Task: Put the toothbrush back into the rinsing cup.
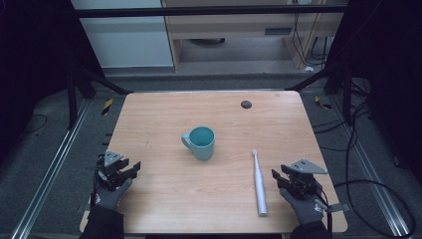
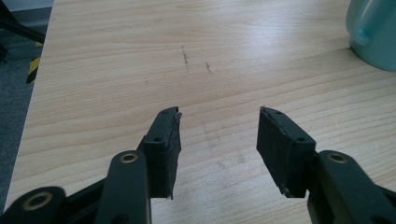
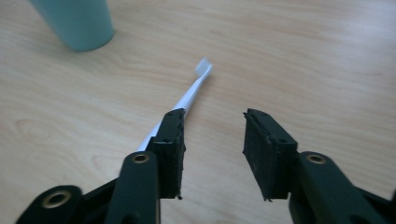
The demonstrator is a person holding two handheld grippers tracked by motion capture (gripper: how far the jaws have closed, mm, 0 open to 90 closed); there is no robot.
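Right of the teal mug (image 1: pixel 201 142) in the high view, the white toothbrush (image 1: pixel 259 181) is laid lengthwise on the desk (image 1: pixel 164 114), bristles pointing away, just beside the right tongs (image 1: pixel 279 179). In the left gripper view, the left tongs (image 2: pixel 218 128) are seen parted, with nothing between them. In the right gripper view, the right tongs are held apart, the toothbrush passing behind the left jaw towards the mug.

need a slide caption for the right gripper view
Open right claw above the wooden table, a white toothbrush beside its left jaw and a teal cup beyond.
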